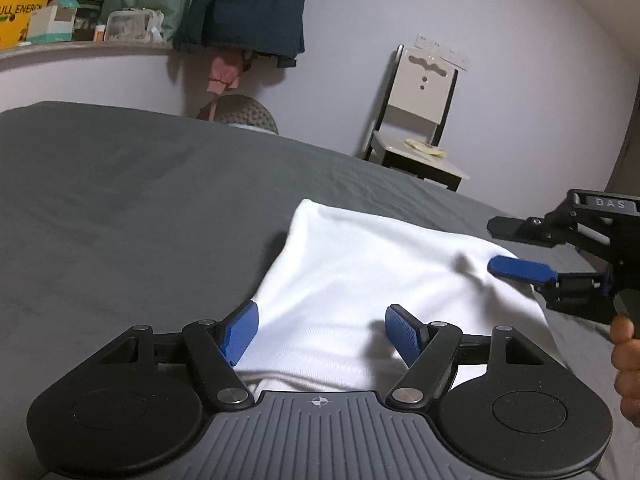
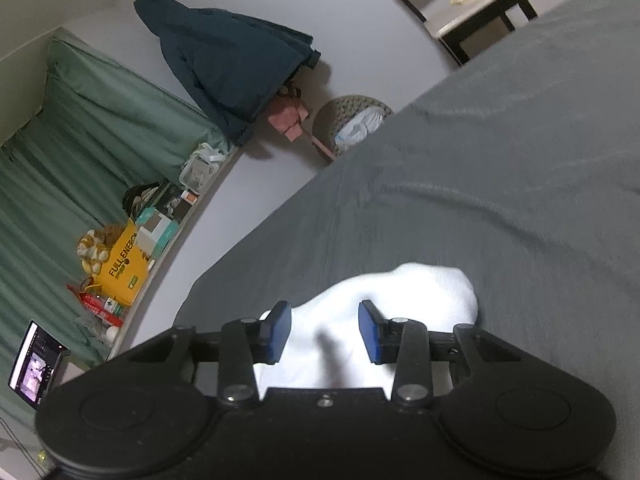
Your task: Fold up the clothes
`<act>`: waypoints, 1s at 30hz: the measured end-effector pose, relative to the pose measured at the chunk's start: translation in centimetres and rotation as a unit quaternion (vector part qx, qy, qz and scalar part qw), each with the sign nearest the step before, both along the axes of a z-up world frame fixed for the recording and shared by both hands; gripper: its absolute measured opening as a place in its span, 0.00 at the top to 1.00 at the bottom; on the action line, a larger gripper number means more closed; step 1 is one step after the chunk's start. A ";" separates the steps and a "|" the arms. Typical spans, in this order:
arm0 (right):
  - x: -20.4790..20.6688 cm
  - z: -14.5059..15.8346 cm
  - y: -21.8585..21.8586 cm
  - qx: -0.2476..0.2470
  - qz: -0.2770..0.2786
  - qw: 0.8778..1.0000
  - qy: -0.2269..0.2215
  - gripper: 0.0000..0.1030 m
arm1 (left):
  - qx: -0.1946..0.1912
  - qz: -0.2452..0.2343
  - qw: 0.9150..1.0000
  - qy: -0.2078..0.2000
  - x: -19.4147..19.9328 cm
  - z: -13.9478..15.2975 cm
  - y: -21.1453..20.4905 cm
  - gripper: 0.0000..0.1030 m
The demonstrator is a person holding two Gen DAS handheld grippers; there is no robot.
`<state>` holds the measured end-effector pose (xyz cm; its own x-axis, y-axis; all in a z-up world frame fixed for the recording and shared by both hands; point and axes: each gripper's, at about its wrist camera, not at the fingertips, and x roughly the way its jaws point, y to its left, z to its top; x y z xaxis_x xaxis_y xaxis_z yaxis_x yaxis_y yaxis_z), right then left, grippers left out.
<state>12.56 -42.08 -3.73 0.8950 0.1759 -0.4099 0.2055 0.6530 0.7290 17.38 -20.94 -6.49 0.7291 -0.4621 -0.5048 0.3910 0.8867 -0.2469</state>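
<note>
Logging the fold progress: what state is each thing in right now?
White garment: bunched on the grey bed, not flat.
Left gripper: open, fingers apart over the garment.
Right gripper: open, nothing pinched.
Dark jacket: hanging.

A garment point(image 1: 360, 280) lies on the bed point(image 1: 120, 200), a chair point(image 1: 420, 120) behind.

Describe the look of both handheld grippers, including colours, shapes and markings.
The left gripper has blue ribbed pads on black linkage arms with silver pivot pins, two round black discs, and a grey ridged body bearing a small crosshair mark. The right gripper is all black apart from its blue pads; seen side-on from the left wrist view, its body reads "DAS".
</note>
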 end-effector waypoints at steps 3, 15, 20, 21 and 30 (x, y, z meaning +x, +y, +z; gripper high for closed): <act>-0.3 1.6 0.8 -0.056 -0.017 0.998 -0.015 0.54 | 0.015 -0.006 1.000 -0.027 -2.6 1.3 1.0 0.29; 0.9 1.6 3.4 -0.194 0.004 0.981 0.021 0.45 | 0.122 -0.096 0.985 -0.073 -4.3 1.6 -3.3 0.29; 1.5 0.8 3.7 -0.207 0.008 0.978 0.023 0.44 | 0.112 -0.098 0.986 -0.080 -5.6 1.1 -2.8 0.28; 1.5 0.7 3.8 -0.214 0.008 0.976 0.022 0.44 | 0.108 -0.097 0.986 -0.080 -5.9 1.0 -2.5 0.28; -0.6 3.6 5.5 -0.240 0.003 0.970 -0.018 0.28 | 0.103 -0.088 0.985 -0.108 -9.3 2.9 1.0 0.23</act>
